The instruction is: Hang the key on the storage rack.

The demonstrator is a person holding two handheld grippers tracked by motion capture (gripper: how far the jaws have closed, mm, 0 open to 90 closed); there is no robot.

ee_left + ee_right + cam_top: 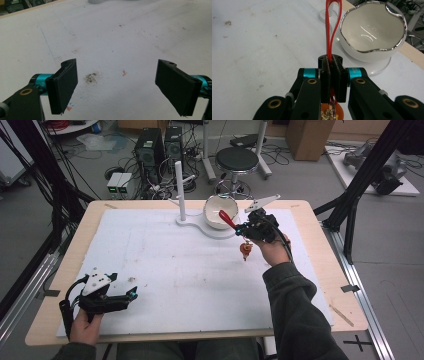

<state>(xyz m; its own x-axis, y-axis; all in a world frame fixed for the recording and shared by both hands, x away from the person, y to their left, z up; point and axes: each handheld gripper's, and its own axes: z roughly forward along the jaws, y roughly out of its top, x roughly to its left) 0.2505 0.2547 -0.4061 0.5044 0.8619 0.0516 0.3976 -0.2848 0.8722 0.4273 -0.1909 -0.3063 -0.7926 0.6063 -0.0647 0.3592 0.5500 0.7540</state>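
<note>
A light wooden table [320, 270] carries a white mat [200, 270] that covers most of its top. On the mat, just ahead of the right gripper [243, 228], stands a white stand [200, 224] with an upright post and a white bowl [220, 212] on its base. Small dark and orange stains mark the mat between the left gripper's [116, 82] jaws.

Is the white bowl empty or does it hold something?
Empty as far as shown: the right gripper view looks into the bowl, showing bare glossy white inside.
</note>
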